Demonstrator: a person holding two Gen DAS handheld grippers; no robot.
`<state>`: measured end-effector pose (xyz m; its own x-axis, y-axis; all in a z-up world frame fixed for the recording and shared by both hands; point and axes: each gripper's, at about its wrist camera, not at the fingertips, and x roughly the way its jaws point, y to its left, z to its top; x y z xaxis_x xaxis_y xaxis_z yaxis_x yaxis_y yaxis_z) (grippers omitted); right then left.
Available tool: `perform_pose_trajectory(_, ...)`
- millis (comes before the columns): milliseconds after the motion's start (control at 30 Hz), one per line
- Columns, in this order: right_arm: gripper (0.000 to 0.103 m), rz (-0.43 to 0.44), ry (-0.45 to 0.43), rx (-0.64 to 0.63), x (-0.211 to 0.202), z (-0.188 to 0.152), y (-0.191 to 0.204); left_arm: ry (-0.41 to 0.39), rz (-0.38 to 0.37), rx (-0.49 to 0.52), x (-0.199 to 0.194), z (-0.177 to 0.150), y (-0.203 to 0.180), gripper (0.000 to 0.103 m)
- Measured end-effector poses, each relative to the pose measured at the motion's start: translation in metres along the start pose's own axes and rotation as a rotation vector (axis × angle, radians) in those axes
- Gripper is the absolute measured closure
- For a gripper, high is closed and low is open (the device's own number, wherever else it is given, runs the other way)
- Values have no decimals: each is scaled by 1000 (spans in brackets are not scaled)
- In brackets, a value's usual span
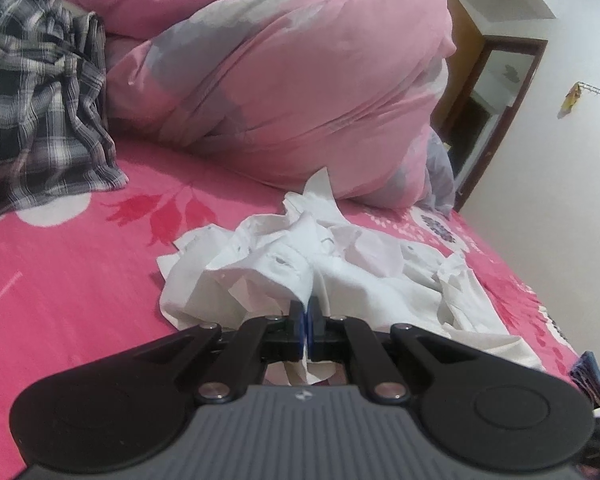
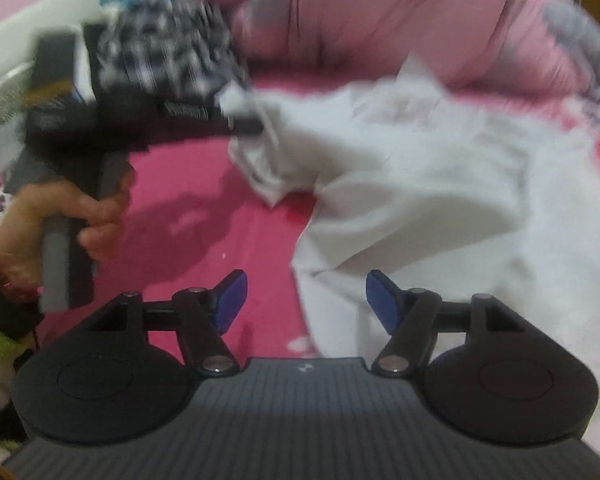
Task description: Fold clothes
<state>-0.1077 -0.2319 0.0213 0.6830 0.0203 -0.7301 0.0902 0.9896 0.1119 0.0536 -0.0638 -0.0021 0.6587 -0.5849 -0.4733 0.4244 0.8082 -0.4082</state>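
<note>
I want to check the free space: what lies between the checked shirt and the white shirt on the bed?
Only bare pink bedsheet lies between the checked shirt and the white shirt; the left wrist view shows this.

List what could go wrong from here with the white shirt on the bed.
1. The left tongs pinch only a small fold of the crumpled white shirt; a pull could slip it free.
2. The right tongs stand open with nothing held, so the shirt may drag in a bunch across the pink bedsheet.
3. The plaid garment lies close and could get caught up.
</note>
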Motion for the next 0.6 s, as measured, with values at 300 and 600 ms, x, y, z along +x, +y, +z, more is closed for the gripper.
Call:
perform_pose_trajectory(300,52,-57,61,16,47,5,3,-3,-35,-24,3,-6,15,101)
perform_pose_trajectory(600,103,-28,17,128,17,-4,-20,-14,-30,-39,0,-3,14,101)
